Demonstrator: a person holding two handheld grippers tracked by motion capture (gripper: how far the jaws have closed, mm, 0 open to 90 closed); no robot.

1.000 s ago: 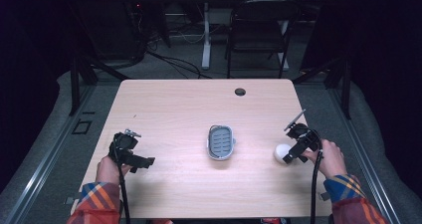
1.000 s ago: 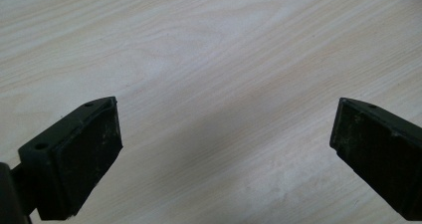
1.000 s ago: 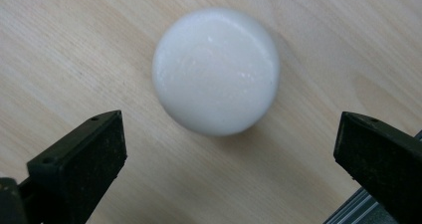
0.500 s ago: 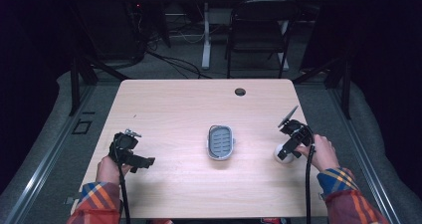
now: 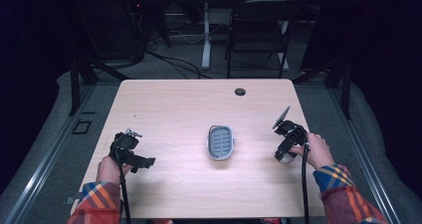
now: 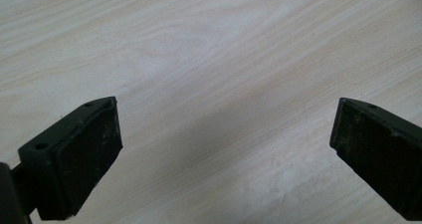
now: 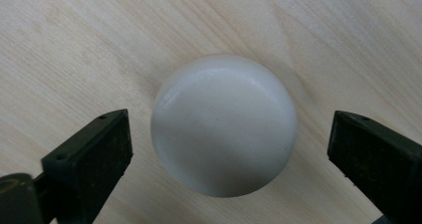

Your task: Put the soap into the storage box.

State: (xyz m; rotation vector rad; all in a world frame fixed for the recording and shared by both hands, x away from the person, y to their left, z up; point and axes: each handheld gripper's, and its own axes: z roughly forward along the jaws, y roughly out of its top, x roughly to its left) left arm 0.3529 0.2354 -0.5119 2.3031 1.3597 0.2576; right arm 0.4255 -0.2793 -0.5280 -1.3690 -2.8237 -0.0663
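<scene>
Dark room, black drapes at both sides, a folding chair (image 5: 259,30) and loose cables on the grey floor beyond. In the middle, a pale wooden table (image 5: 174,109) with a round cable hole (image 5: 240,91) near its far edge. At the table's centre, a grey oval soap dish (image 5: 220,142) with a ribbed bottom, lying apart from both grippers.

Near the right edge, the right gripper (image 5: 284,152) held by a hand in a plaid sleeve, pointing down over a white soap bar (image 7: 224,124). Seen through the right gripper view: rounded, smooth, matte white, faintly glossy along the upper rim, lying flat on the wood grain. Between the two black jaws, a gap on either side, pads not touching. Jaws wide but just now closing in toward the bar.

Against the frame a second back: right gripper shifted a little toward the table's centre and lower, now covering most of the white bar in the high view, where before the bar lay exposed beside it.

At the left, the left gripper (image 5: 130,152) resting low over bare wood, jaws spread wide, nothing between them, same spot as before.
</scene>
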